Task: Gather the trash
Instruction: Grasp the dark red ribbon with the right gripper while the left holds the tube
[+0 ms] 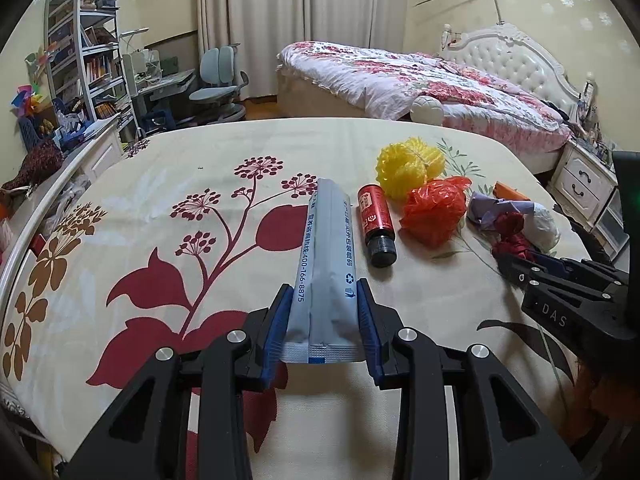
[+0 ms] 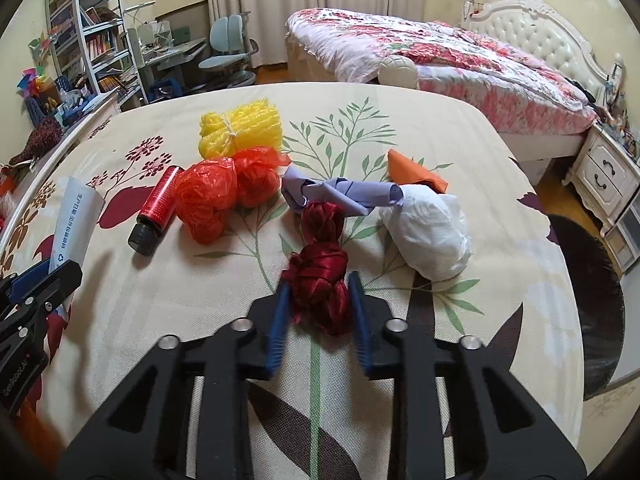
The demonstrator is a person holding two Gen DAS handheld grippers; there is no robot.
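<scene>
On a floral bedsheet point(image 2: 460, 128) strewn with trash, the left gripper point(image 1: 323, 312) clamps a grey packet point(image 1: 324, 264) lengthwise, while the right gripper point(image 2: 318, 304) jaws pinch a dark red ribbon bundle point(image 2: 318, 280) stretching straight ahead.

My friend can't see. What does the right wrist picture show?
The right gripper is shut on a dark red ribbon bundle on a flowery bedsheet. Behind it lie a white wad, purple paper, orange bags, yellow netting and a red bottle.
</scene>
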